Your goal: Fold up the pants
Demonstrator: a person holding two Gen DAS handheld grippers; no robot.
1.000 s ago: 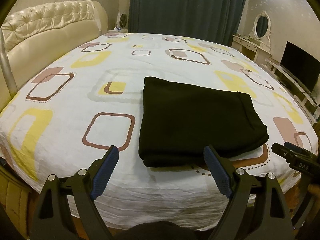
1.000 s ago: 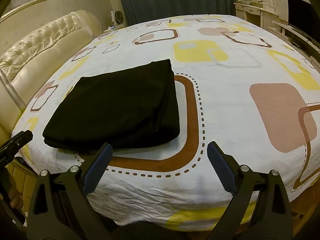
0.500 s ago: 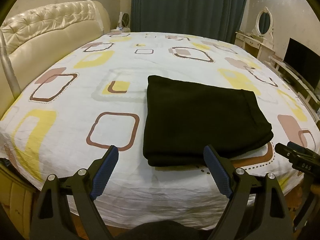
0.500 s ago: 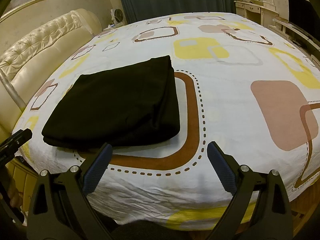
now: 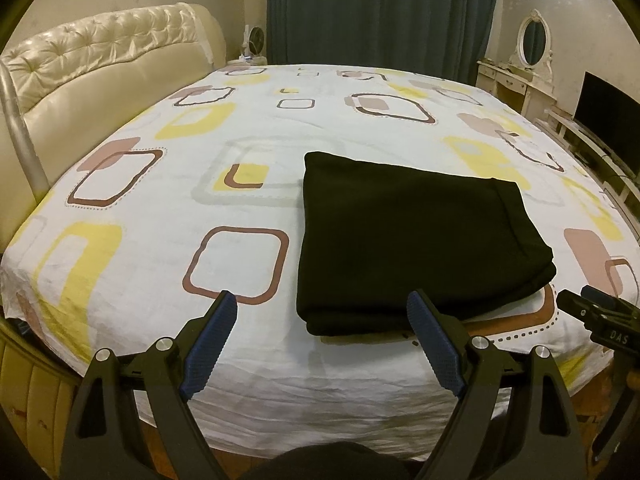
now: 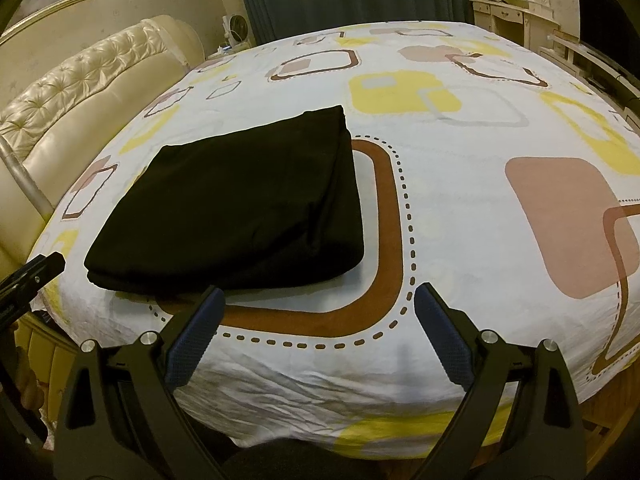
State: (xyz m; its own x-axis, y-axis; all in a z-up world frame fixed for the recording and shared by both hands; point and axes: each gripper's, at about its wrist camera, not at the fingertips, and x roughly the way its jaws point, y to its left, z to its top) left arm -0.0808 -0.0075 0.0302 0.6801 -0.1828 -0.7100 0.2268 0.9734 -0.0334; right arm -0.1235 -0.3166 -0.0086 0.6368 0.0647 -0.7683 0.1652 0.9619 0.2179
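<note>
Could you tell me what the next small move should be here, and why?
Probably just draw both grippers back from the bed. The black pants already lie as a compact folded rectangle on the sheet, and the left gripper and right gripper both stand open and empty, short of the cloth. Nothing visibly needs another fold.

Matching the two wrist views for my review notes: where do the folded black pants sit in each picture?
Left wrist view: the black pants lie right of centre, above the left gripper, whose jaws stand open.
Right wrist view: the black pants lie left of centre, up-left of the open right gripper.
Shared landmark: the cream tufted headboard, at left in both.
</note>
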